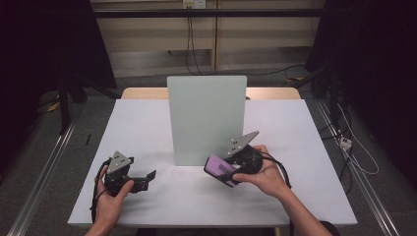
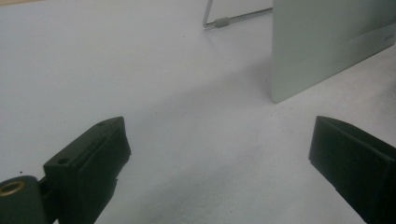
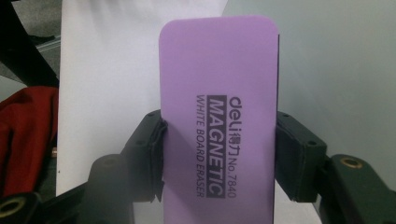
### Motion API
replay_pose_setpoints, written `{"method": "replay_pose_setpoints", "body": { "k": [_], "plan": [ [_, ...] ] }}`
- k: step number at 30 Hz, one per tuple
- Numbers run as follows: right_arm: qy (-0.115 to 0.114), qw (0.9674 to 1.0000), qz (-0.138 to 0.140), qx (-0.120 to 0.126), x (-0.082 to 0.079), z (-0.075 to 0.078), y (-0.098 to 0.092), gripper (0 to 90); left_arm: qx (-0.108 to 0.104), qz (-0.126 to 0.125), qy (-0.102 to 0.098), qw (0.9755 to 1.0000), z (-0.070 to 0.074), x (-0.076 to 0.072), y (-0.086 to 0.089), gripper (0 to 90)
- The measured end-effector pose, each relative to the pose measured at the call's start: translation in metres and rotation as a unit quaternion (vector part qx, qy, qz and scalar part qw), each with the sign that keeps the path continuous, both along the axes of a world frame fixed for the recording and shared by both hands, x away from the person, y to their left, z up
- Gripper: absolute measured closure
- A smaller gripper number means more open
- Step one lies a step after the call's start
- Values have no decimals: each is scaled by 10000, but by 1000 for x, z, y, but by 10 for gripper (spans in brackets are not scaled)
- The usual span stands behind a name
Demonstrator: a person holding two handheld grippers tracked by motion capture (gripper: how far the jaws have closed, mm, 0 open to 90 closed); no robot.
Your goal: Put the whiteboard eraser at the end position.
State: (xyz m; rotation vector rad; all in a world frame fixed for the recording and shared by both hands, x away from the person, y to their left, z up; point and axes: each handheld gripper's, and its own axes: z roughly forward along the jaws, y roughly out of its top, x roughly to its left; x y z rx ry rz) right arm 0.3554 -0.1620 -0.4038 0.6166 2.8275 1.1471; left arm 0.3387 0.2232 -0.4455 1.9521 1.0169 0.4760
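My right gripper [image 3: 219,154] is clamped on the purple eraser [image 3: 218,116], long axis pointing at the standing whiteboard [image 1: 206,118], probably just short of it mid-table. Left gripper [image 2: 219,154] gapes empty.

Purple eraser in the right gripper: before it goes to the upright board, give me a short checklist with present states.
1. Right gripper clamped on the purple eraser: ok, both pads press its long sides.
2. Eraser seated straight between the pads: ok, printed face toward the camera, top end well past the jaws.
3. Upright board standing on the table: ok, its wire stand shows behind it.
4. Board surface has marks to wipe: cannot tell, none visible.
5. Left gripper free: ok, jaws wide apart, nothing between them, resting beside the board.
6. Eraser touching the board: not ok, short of it in the high view.
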Motion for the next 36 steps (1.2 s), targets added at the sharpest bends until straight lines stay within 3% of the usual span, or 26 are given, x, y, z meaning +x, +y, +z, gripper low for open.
{"method": "replay_pose_setpoints", "body": {
  "k": [5,19,31,36],
  "plan": [
    [87,9999,80,32,-1,-1,1,416,-45,5,-27,10000,1,0,0,48],
    [201,9989,287,-312,-7,-4,18,417,-67,0,-42,10000,1,-2,3,48],
    [339,9961,440,-685,-8,-19,30,417,-61,-22,-37,10000,1,-2,2,48],
    [396,9956,438,-723,-7,-24,34,417,-34,-35,-46,10000,1,-2,4,47]
  ]
}}
